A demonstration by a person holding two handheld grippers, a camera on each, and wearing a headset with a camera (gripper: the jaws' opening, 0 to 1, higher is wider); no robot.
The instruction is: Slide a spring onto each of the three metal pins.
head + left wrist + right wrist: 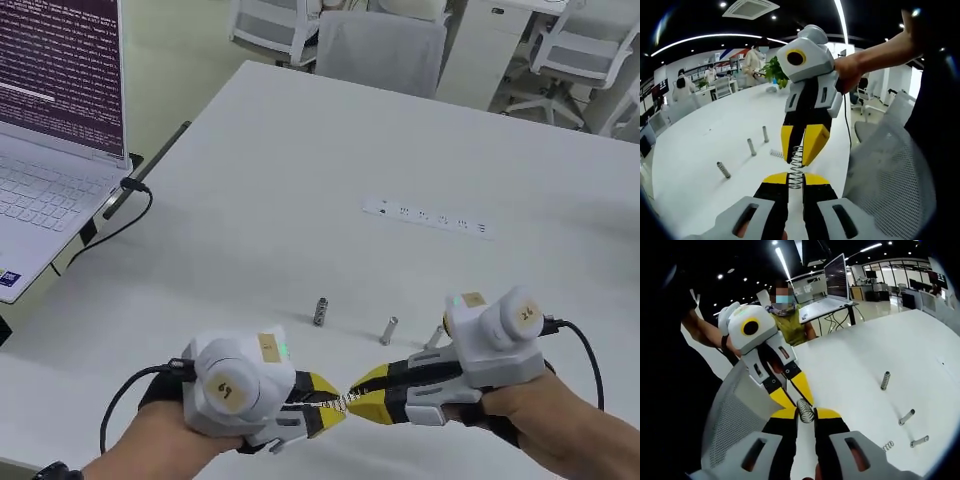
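A small metal spring (346, 402) spans the gap between my two grippers, which point tip to tip low over the white table (300, 180). My left gripper (335, 411) is shut on one end of the spring (796, 169). My right gripper (358, 392) is shut on the other end (805, 410). Three short metal pins stand beyond them. The left pin (320, 311) carries a spring. The middle pin (388, 330) and the right pin (436, 338) are bare, the right one partly hidden behind my right gripper. A loose spring (776, 153) lies near the pins.
An open laptop (50, 150) with its cable (110, 230) sits at the table's left edge. A white power strip (425, 217) lies farther back. Office chairs (380, 45) stand behind the table. The table's near edge is just below my hands.
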